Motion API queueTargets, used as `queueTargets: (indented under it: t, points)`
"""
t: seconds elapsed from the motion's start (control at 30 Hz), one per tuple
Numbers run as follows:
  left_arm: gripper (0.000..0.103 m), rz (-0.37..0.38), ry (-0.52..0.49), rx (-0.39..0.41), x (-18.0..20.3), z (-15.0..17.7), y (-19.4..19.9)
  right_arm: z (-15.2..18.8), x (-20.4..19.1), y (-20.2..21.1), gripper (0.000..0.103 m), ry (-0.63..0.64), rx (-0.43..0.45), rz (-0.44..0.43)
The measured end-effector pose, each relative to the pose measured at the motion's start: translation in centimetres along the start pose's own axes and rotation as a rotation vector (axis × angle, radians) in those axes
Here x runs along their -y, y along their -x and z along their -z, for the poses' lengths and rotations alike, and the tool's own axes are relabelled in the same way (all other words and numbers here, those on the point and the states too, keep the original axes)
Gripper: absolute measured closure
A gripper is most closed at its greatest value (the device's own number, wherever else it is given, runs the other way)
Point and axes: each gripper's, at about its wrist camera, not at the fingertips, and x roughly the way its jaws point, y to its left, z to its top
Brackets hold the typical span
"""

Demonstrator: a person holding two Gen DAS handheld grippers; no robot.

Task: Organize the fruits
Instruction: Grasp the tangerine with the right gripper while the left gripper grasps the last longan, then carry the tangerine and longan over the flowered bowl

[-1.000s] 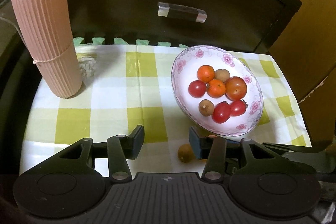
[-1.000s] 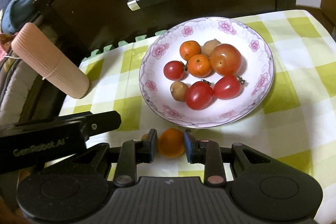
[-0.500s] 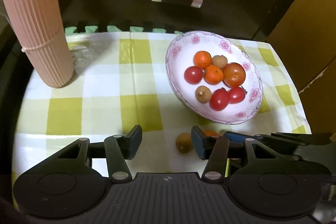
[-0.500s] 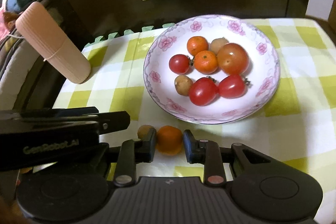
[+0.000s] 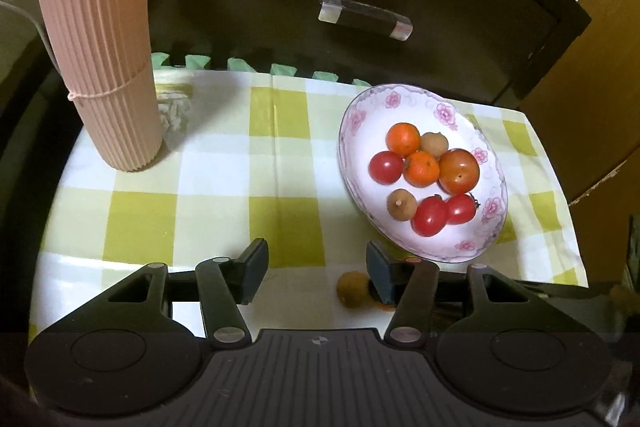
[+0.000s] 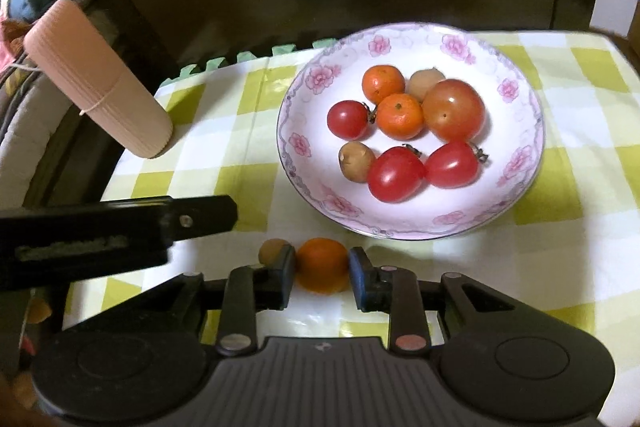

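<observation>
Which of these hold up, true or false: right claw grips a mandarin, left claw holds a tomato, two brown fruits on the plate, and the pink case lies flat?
1. The right claw grips a mandarin. True.
2. The left claw holds a tomato. False: it is open and empty.
3. The plate holds two brown fruits. True.
4. The pink case lies flat. False: it stands upright on the cloth.

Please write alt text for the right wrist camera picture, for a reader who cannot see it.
The right gripper is shut on a small orange fruit just above a green-and-white checked cloth, in front of a floral plate that holds tomatoes, small oranges and brown fruits. A small brown fruit lies beside the gripper's left finger.
</observation>
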Motion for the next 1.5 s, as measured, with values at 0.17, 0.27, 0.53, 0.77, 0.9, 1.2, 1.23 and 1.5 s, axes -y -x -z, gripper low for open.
queueTargets:
  t: [0.17,0.27,0.53,0.77,0.9,1.2,1.23,1.5]
  points:
    - [0.041,0.002,-0.02,-0.018,0.4,0.3,-0.4,-0.3,0.5,-0.4,0.075,-0.025,-0.031,-0.012]
    - [0.04,0.003,-0.028,-0.028,0.7,0.6,-0.7,0.5,0.8,0.2,0.075,0.007,-0.036,-0.025]
    - [0.04,0.003,-0.09,-0.074,2.8,1.7,-3.1,2.2,2.9,3.2,0.075,0.075,-0.02,0.058]
    - [0.047,-0.022,-0.112,-0.089,3.5,2.6,-4.6,3.9,5.1,4.8,0.075,0.056,-0.022,0.079]
    - [0.051,-0.025,-0.118,-0.076,3.7,2.6,-4.8,4.0,5.4,4.8,0.075,0.046,-0.019,0.069]
    - [0.069,-0.039,-0.16,-0.069,4.2,2.6,-4.9,3.9,5.4,4.3,0.075,0.045,-0.018,0.063]
    - [0.069,-0.041,-0.169,-0.07,4.3,2.7,-4.8,3.9,5.4,4.3,0.075,0.046,-0.016,0.063]
    - [0.071,-0.04,-0.195,-0.08,4.2,3.7,-4.0,4.2,5.2,4.6,0.075,0.057,-0.005,0.074]
